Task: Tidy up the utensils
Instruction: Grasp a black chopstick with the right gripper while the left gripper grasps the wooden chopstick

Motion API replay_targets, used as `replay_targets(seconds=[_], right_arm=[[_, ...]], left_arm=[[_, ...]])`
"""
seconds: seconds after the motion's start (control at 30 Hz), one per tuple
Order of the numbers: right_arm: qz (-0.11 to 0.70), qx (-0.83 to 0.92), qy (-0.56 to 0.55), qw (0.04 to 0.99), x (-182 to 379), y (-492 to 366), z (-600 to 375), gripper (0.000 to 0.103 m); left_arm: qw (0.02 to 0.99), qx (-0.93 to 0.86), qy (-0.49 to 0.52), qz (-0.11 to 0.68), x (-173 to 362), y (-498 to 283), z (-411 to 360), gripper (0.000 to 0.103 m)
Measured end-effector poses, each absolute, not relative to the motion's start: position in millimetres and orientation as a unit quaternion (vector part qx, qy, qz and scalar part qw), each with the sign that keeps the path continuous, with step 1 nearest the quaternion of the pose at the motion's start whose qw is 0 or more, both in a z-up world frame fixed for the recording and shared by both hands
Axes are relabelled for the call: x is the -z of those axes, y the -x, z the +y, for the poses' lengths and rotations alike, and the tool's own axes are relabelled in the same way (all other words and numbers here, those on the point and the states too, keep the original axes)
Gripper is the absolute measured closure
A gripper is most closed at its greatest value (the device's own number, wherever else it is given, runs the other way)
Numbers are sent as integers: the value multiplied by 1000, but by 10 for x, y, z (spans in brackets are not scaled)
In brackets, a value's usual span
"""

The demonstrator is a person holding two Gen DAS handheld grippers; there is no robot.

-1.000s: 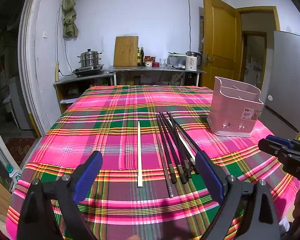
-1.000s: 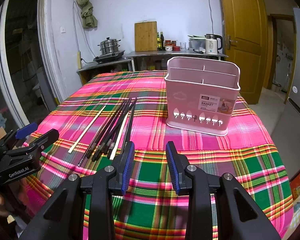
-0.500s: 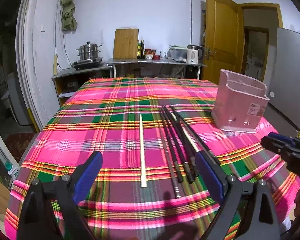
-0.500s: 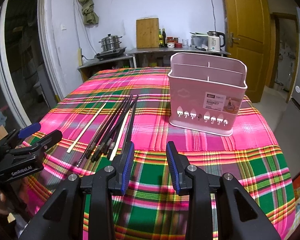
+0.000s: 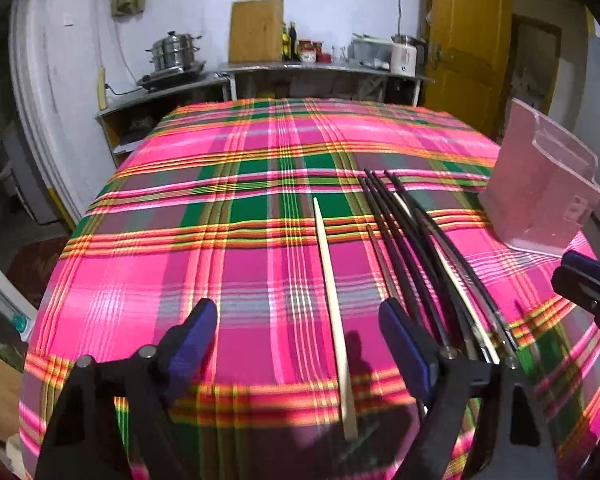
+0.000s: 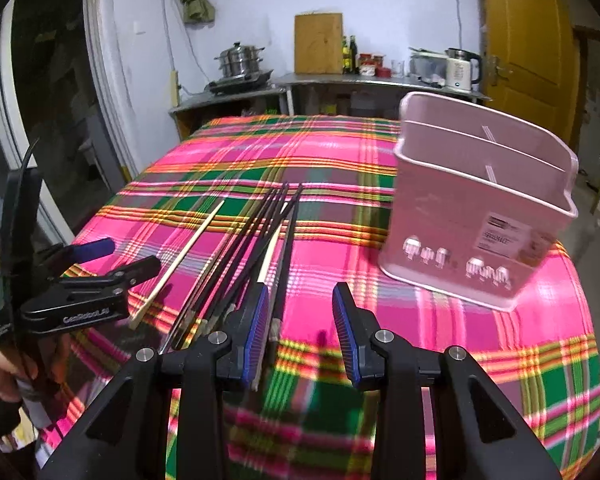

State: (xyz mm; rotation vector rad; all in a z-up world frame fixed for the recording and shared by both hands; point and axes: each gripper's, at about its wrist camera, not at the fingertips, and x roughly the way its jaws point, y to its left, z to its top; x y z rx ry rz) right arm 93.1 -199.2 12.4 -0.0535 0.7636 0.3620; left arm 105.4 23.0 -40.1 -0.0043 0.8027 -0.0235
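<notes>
Pink-and-green plaid cloth point(image 5: 228, 264) covers the counter under both tools, with white kitchen walls behind it. Left hand-held gripper point(image 5: 298, 340) hovers low over the near edge of the cloth, its blue-padded fingers point(image 5: 192, 336) spread wide and holding nothing. A single pale chopstick point(image 5: 332, 312) lies on the cloth between those fingers, pointing away from the near edge, and neither pad touches it. Just beside it, under and past the gripper's right finger, lies a loose bundle of black chopsticks point(image 5: 416, 248) with another pale one mixed in.

Right hand-held gripper point(image 6: 300, 332) sits near the same bundle point(image 6: 244, 248), its fingers apart and empty. Its left pad point(image 6: 258, 328) is right next to the near ends of the dark sticks; I cannot tell whether it touches them. From this side the lone pale chopstick point(image 6: 180, 260) lies apart from the bundle, close to the other tool's tip point(image 6: 100, 280).

Farther out, toward the right side of the cloth, a pink utensil basket point(image 6: 480, 208) stands upright with dividers inside and a label on its front; it also shows in the left view point(image 5: 540, 192). Against the back wall a worktop carries a steel pot point(image 6: 238, 58), a wooden cutting board point(image 6: 318, 44) and a white kettle point(image 6: 460, 68). A yellow door point(image 6: 524, 40) stands to the right.
</notes>
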Motion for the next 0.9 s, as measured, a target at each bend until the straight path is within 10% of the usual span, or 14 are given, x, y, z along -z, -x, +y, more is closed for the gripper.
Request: replay_targets(seconds=[0.9], right_arm=[[449, -165, 35, 877, 209, -2051, -1519, 85]], left_arm=[[888, 48, 17, 456, 522, -2088, 236, 76]])
